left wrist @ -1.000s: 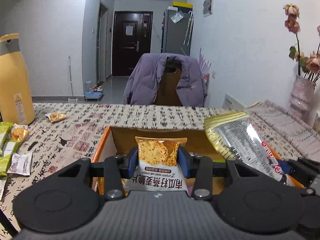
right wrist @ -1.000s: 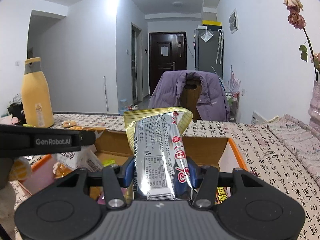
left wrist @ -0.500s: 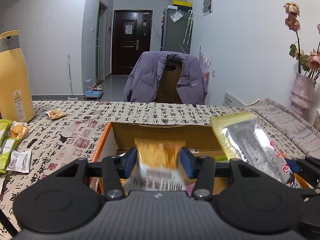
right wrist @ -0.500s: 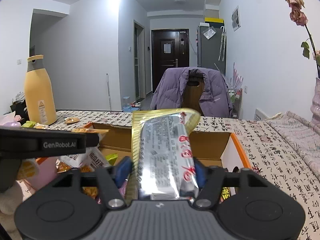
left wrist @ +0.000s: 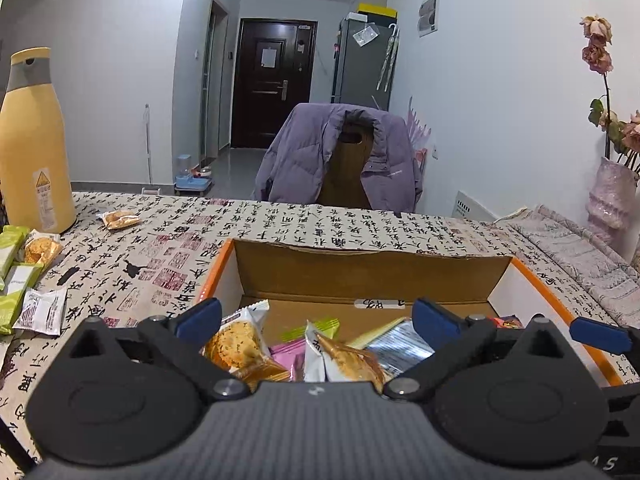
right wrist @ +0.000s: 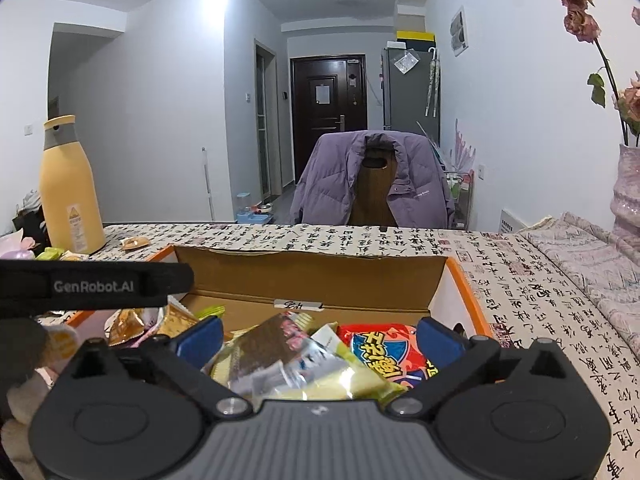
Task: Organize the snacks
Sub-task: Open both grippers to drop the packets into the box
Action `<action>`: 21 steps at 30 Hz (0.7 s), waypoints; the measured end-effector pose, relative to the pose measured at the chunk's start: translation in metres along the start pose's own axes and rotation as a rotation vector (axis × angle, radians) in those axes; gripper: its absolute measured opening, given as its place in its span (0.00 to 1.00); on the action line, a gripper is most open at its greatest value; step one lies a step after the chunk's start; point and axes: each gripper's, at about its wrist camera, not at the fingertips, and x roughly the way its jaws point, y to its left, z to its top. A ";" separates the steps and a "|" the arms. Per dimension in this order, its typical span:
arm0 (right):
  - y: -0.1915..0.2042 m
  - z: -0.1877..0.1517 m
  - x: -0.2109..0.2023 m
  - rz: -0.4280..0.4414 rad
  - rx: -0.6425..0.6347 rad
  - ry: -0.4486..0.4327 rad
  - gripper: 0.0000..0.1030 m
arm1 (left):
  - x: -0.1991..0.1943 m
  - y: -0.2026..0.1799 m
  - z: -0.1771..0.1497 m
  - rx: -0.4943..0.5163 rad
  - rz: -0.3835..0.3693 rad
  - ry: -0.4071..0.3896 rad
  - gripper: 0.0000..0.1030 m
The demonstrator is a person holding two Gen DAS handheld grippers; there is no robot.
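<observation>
A cardboard box with an orange rim (left wrist: 372,272) (right wrist: 312,276) sits on the table and holds several snack packets. My left gripper (left wrist: 316,318) is open and empty above the box; an oat crisp packet (left wrist: 236,344) lies below it. My right gripper (right wrist: 320,338) is open and empty above the box; the yellow and silver packet (right wrist: 288,368) lies below it beside a red and blue packet (right wrist: 384,354). Its blue pad also shows in the left wrist view (left wrist: 600,338).
Loose snacks lie on the tablecloth at the left: green bars (left wrist: 16,280), a white packet (left wrist: 42,312) and a small crisp packet (left wrist: 120,219). A tall yellow bottle (left wrist: 34,140) (right wrist: 70,188) stands at far left. A vase (left wrist: 612,196) stands at right, a chair with a purple jacket (left wrist: 340,156) behind.
Both grippers have opened. The oat crisp packet dropped from the left one and the yellow and silver packet from the right one, both into the box.
</observation>
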 end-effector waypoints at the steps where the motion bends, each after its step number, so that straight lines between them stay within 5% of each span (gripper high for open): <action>1: 0.000 0.000 0.000 -0.001 0.001 0.000 1.00 | 0.000 0.000 0.000 -0.002 0.000 0.000 1.00; 21: 0.005 0.006 -0.006 -0.025 -0.021 -0.006 1.00 | -0.015 -0.004 0.008 0.009 -0.010 -0.028 1.00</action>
